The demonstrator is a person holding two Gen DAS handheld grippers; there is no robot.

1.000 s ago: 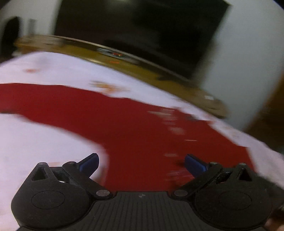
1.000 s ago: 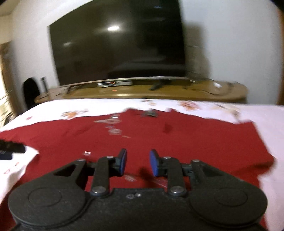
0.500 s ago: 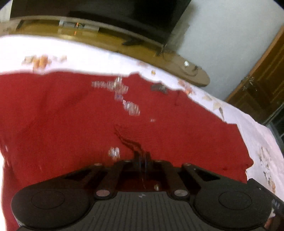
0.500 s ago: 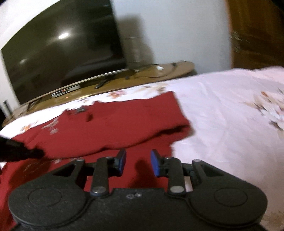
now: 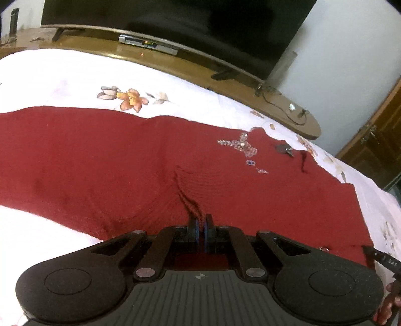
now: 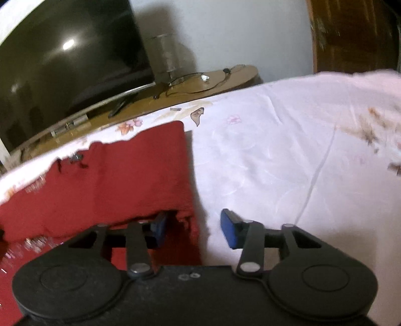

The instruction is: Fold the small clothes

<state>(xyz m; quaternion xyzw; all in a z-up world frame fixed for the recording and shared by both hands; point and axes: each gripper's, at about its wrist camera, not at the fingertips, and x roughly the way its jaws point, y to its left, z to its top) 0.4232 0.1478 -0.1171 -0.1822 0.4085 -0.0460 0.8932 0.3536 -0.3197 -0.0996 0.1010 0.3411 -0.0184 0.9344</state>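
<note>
A dark red knitted garment (image 5: 105, 160) with beaded embroidery (image 5: 241, 146) lies spread flat on a white floral bedsheet (image 5: 62, 72). My left gripper (image 5: 201, 225) is shut on a small pucker of the red cloth near its front hem, and creases run up from the pinch. In the right wrist view the garment's (image 6: 140, 170) right edge passes between the jaws of my right gripper (image 6: 194, 228). Those jaws are opening: the left finger is over red cloth, the right fingertip (image 6: 229, 230) over bare sheet (image 6: 288, 150), and neither pad presses.
Beyond the bed a wooden TV stand (image 5: 190, 67) carries a large dark television (image 5: 175, 22), a set-top box (image 5: 147, 45) and loose cables (image 6: 195, 82). A wooden door (image 6: 351, 35) stands at the right. White sheet stretches right of the garment.
My left gripper went from wide open to shut on the red cloth. My right gripper swung from the garment's middle to its right edge, and its jaws spread wider.
</note>
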